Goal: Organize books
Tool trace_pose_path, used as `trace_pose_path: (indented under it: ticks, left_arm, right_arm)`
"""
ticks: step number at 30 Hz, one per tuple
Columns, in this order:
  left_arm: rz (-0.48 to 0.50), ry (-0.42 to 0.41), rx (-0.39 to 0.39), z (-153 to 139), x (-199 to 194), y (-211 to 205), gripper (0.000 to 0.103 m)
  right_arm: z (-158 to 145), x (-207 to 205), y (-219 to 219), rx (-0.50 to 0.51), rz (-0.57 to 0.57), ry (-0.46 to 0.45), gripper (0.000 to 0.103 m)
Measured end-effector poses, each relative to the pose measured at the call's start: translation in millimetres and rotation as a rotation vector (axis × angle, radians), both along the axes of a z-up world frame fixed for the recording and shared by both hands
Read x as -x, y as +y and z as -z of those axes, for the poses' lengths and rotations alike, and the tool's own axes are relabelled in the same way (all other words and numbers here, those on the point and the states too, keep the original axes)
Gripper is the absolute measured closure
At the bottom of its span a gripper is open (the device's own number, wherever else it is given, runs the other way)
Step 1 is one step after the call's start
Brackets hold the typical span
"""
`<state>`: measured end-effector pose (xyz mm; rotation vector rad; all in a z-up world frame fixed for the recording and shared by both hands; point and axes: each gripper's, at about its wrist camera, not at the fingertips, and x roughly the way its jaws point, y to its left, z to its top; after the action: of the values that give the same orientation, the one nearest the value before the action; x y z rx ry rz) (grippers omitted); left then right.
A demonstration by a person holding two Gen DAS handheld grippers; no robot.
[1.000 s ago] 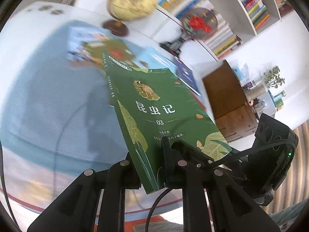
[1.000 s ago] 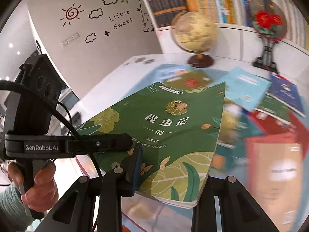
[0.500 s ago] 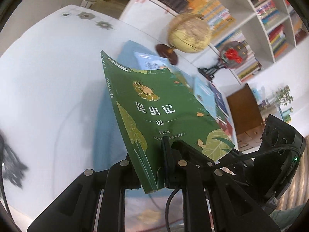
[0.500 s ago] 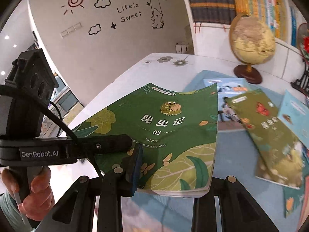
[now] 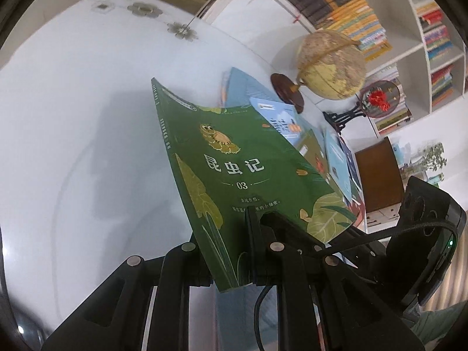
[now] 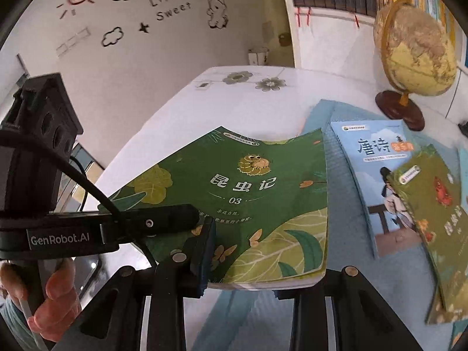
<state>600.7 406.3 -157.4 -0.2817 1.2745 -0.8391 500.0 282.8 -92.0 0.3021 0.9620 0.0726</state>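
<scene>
A green book point(image 5: 234, 172) with a caterpillar on its cover is held in the air above the white table. My left gripper point(image 5: 231, 266) is shut on its near edge, the cover tilted. The book also shows in the right wrist view point(image 6: 251, 201). My right gripper point(image 6: 260, 272) stands wide open around its near edge, fingers apart, the book's bottom edge between them. The left gripper point(image 6: 163, 222) shows there clamped on the book's left side. A light blue book point(image 6: 377, 181) and an olive green book point(image 6: 435, 222) lie on the blue mat.
A globe point(image 6: 415, 52) on a wooden base stands at the back of the table point(image 5: 73, 122). A round red fan ornament point(image 5: 377, 99) stands beside it. Bookshelves point(image 5: 433, 38) line the wall. More books point(image 5: 339, 158) lie on the blue mat point(image 6: 327, 114).
Both grippers and the green book have moved left across the table, off the blue mat toward the bare white area. The scattered books have slid right in view.
</scene>
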Motion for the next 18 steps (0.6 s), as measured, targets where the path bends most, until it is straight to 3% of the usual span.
trace_pose_path:
  ticks: [5, 7, 10, 15, 18]
  left_arm:
    - [0.01, 0.062, 0.008, 26, -15, 1, 0.089]
    - [-0.011, 0.093, -0.012, 38, -16, 7, 0.082]
    - [-0.063, 0.119, -0.046, 53, -13, 20, 0.082]
    - [-0.124, 0.117, -0.086, 60, -14, 35, 0.082]
    - [-0.159, 0.051, -0.173, 53, -19, 40, 0.082]
  right_arm:
    - [19, -12, 2, -0.011, -0.005, 0.04, 0.072]
    - [28, -15, 5, -0.024, -0.021, 0.069, 0.072]
    - [47, -17, 8, -0.051, -0.039, 0.131, 0.072]
    - [60, -24, 12, -0.076, -0.052, 0.168, 0.069]
    - [63, -31, 19, -0.07, -0.083, 0.171, 0.065]
